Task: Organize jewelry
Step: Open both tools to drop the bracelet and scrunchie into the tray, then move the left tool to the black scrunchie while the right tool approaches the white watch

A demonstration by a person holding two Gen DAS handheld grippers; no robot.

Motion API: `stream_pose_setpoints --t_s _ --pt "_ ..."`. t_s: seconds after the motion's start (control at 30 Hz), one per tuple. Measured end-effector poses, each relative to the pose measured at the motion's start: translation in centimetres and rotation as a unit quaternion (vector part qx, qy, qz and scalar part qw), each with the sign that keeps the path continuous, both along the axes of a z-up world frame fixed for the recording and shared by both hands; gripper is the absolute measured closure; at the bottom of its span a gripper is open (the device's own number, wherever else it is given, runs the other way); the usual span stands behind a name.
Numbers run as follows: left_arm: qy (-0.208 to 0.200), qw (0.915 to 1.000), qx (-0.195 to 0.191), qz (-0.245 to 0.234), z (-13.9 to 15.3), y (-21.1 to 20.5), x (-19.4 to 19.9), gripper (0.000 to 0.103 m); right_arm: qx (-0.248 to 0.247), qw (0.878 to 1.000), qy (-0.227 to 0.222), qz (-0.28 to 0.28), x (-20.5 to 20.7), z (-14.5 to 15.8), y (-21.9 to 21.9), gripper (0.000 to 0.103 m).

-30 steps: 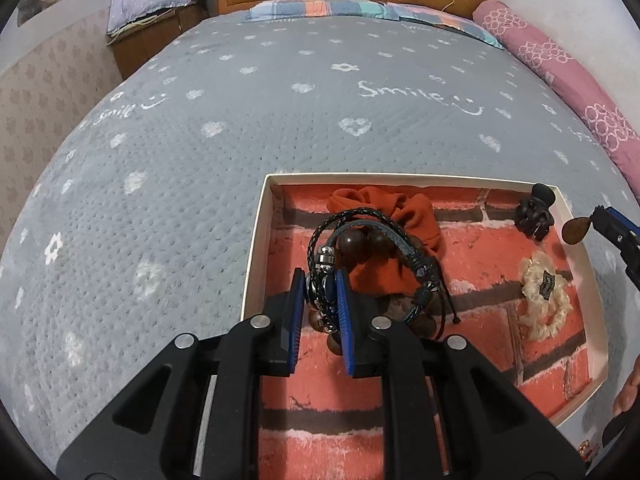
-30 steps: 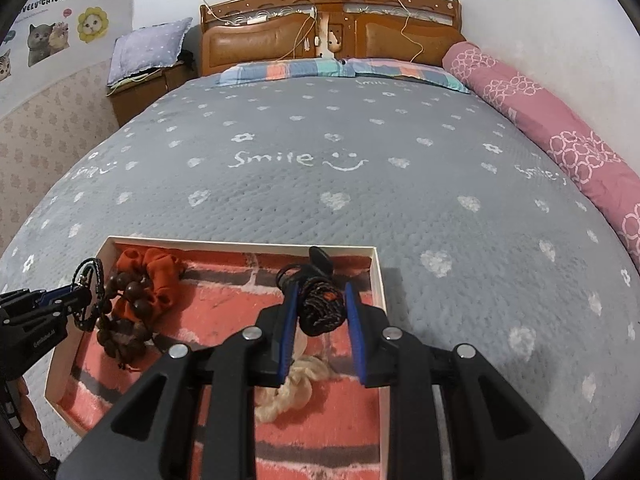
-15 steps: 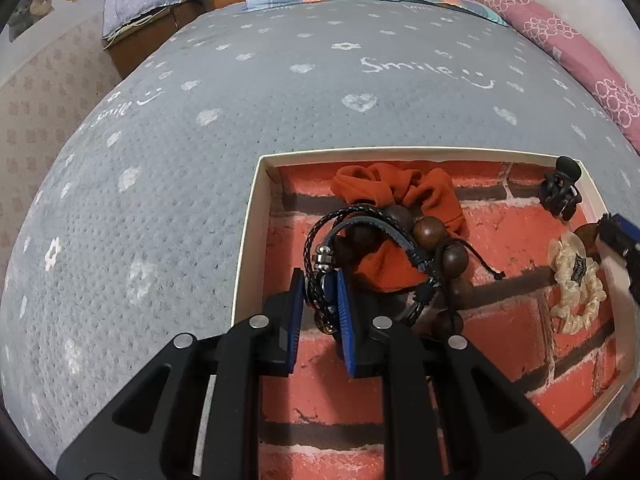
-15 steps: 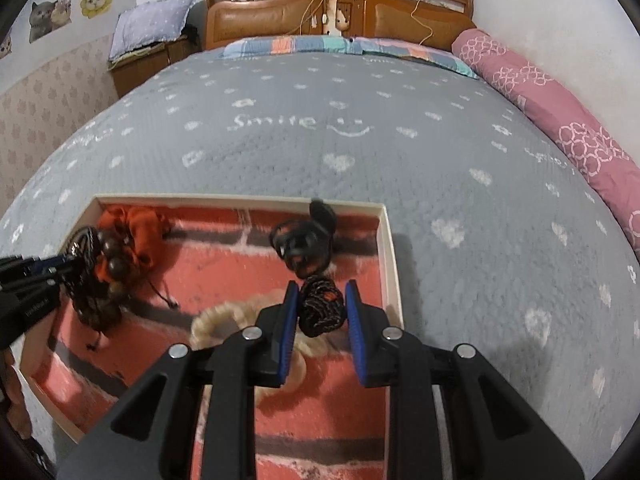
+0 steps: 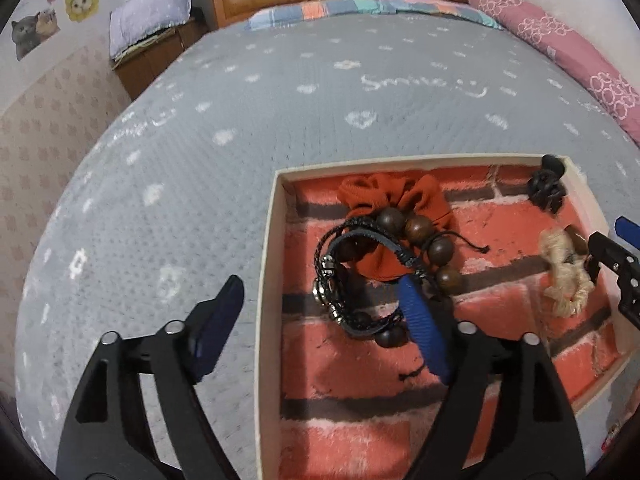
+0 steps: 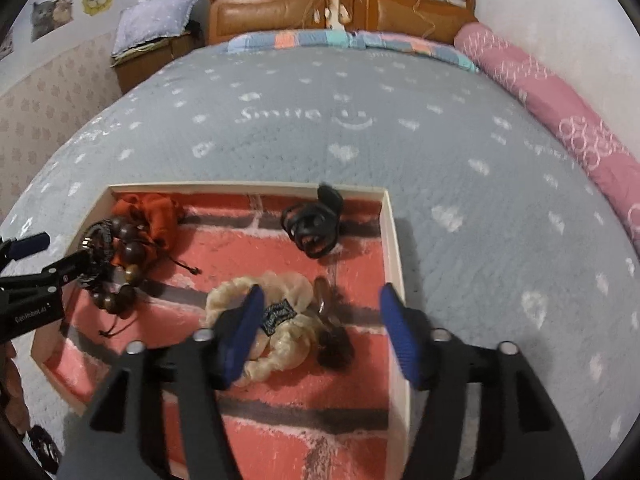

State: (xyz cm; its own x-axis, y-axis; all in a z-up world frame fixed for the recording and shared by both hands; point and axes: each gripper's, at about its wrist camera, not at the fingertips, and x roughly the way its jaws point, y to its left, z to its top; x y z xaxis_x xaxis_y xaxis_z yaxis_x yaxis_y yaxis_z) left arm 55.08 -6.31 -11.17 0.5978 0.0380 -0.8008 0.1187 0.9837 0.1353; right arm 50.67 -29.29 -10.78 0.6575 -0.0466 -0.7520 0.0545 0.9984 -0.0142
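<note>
A shallow tray (image 5: 271, 240) with a red brick-pattern lining lies on the bed; it also shows in the right wrist view (image 6: 394, 240). My left gripper (image 5: 320, 320) is open above the tray's left edge, over a black braided bracelet (image 5: 340, 280), a brown bead bracelet (image 5: 416, 228) and an orange scrunchie (image 5: 384, 196). My right gripper (image 6: 320, 320) is open over a cream scrunchie (image 6: 288, 344) and a dark brown braided piece (image 6: 334, 350) lying in the tray. A black hair claw (image 6: 312, 224) lies at the tray's far side.
The grey bedspread (image 5: 280, 100) printed with hearts and "Smile" surrounds the tray. A pink bolster (image 6: 560, 112) lies along the right. A wooden headboard (image 6: 340, 8) and a nightstand (image 5: 160, 52) stand at the back.
Both grippers have opened. The left let go of the black bracelet onto the orange scrunchie and beads. The right let go of the dark braided piece beside the cream scrunchie.
</note>
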Motion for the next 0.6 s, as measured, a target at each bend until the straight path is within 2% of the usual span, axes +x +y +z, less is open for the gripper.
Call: stream_pose_setpoints --t_s 0.17,0.23,0.33,0.47,0.6 --pt "-0.025 0.9994 -0.021 -0.011 3.9 1.0 -2.8 0.007 -0.021 1.0 -0.018 0.015 -2.4 3.2 0.0 0.036" --pt "-0.039 0.9988 -0.022 -0.019 5.8 1.6 -4.5 0.005 -0.021 0.999 -0.033 0.012 -3.9 5.0 -0.6 0.019" --pt "-0.053 0.9981 -0.022 -0.022 7.8 2.9 -6.9 0.005 -0.023 0.998 -0.05 0.011 -6.4 7.1 -1.6 0.019" --pt "-0.061 0.9975 -0.028 -0.022 9.0 4.7 -10.3 0.005 -0.025 0.998 -0.066 -0.003 -10.4 9.0 -3.0 0.018" --pt "-0.065 0.9974 -0.028 -0.017 8.4 6.8 -14.1 0.005 -0.024 0.997 -0.074 -0.01 -14.0 8.7 -4.2 0.016"
